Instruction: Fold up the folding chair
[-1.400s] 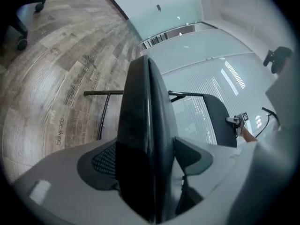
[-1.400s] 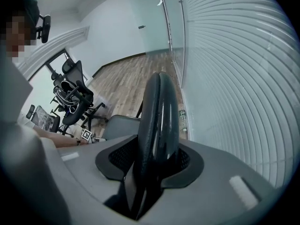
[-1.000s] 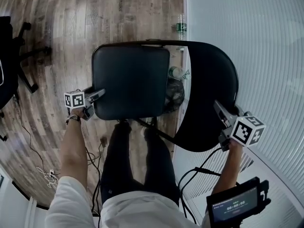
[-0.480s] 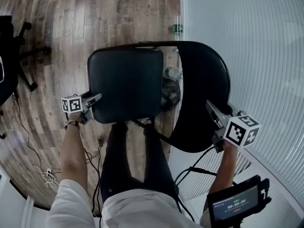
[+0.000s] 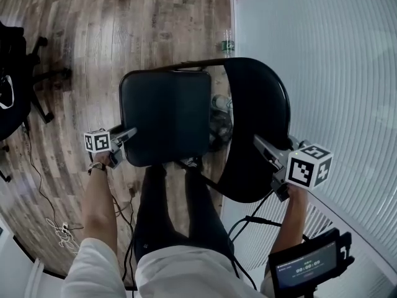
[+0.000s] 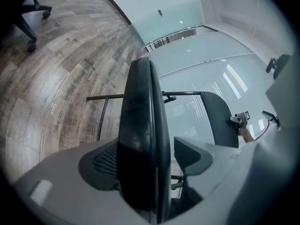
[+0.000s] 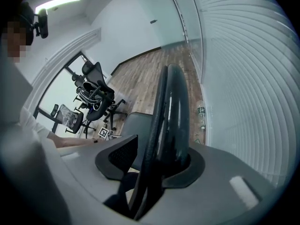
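Left of the seat [image 5: 164, 113], an office chair [image 5: 12, 98] is cut off by the picture's edge. The left gripper [image 5: 127, 135] has its jaws closed narrow on the seat's left edge. The rim runs straight up between the pads in the left gripper view. That grip probably serves to tip the seat up toward the backrest [image 5: 254, 129].

The chair [image 5: 205, 64] stands on the wood floor right in front of the person's legs. It is partly open, with seat and backrest apart. Something dark and crumpled [image 5: 220, 120] sits in the gap right of the seat. I cannot tell what it is. The legs and hinges below the seat are hidden. A bottle [image 5: 227, 42] stands beyond the seat, near the ribbed wall.

The right gripper [image 5: 263, 151], right of the seat, grips the backrest's near edge at about half width. Its jaws have just opened slightly, with the padded edge and frame tube between them. This hold likely steadies the backrest while the seat swings. A small screen [image 5: 308, 267] low on the right is too small to read.
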### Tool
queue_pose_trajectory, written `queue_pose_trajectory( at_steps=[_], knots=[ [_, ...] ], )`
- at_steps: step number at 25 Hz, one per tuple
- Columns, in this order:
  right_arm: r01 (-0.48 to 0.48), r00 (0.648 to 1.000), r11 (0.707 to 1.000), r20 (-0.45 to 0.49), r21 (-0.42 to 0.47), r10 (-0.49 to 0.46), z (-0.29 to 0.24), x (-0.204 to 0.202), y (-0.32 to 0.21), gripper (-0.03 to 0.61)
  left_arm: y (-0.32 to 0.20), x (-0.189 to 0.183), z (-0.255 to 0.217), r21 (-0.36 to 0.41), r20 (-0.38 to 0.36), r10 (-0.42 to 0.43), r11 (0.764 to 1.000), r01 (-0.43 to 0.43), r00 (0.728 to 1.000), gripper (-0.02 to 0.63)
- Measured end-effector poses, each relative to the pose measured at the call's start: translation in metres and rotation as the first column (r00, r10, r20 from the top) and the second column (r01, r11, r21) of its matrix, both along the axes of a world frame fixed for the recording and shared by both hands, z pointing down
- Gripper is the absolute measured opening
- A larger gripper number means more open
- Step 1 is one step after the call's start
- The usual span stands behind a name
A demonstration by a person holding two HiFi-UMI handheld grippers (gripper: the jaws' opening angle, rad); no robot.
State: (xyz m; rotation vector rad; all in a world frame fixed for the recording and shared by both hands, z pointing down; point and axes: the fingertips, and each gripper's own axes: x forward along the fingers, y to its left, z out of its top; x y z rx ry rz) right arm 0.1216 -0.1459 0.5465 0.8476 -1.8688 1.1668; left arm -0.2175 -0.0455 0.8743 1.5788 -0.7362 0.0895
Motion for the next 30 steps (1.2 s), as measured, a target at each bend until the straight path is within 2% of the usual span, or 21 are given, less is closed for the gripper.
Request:
queue_pose_trajectory(
  at_steps=[3, 8, 18, 22, 30],
  knots=[
    [0.015, 1.0, 1.0, 0.028, -0.01, -0.015, -0.011, -0.002, -0.003, 0.157, -0.004, 0.006, -0.016, -0.001, 0.003, -0.003, 1.0, 0.003, 1.0, 0.342],
    [0.023, 0.999, 1.0, 0.035, -0.008, -0.023, -0.026, 0.013, -0.002, 0.174, -0.007, 0.034, -0.048, -0.001, -0.04, 0.001, 1.0, -0.001, 0.999, 0.342],
    [0.049, 0.995, 0.999, 0.082, -0.01, -0.048, -0.016, 0.017, -0.001, 0.222, -0.011, 0.05, -0.062, 0.012, -0.049, 0.003, 1.0, -0.002, 0.999, 0.342],
    [0.046, 0.995, 0.999, 0.094, -0.006, -0.046, -0.013, 0.018, -0.001, 0.224, -0.013, 0.056, -0.068, 0.02, -0.049, 0.002, 1.0, -0.001, 0.999, 0.342],
    [0.054, 0.995, 0.999, 0.084, -0.006, -0.053, -0.017, 0.023, -0.003, 0.239, -0.018, 0.081, -0.089, 0.007, -0.053, 0.027, 1.0, -0.026, 0.998, 0.342]
  ],
)
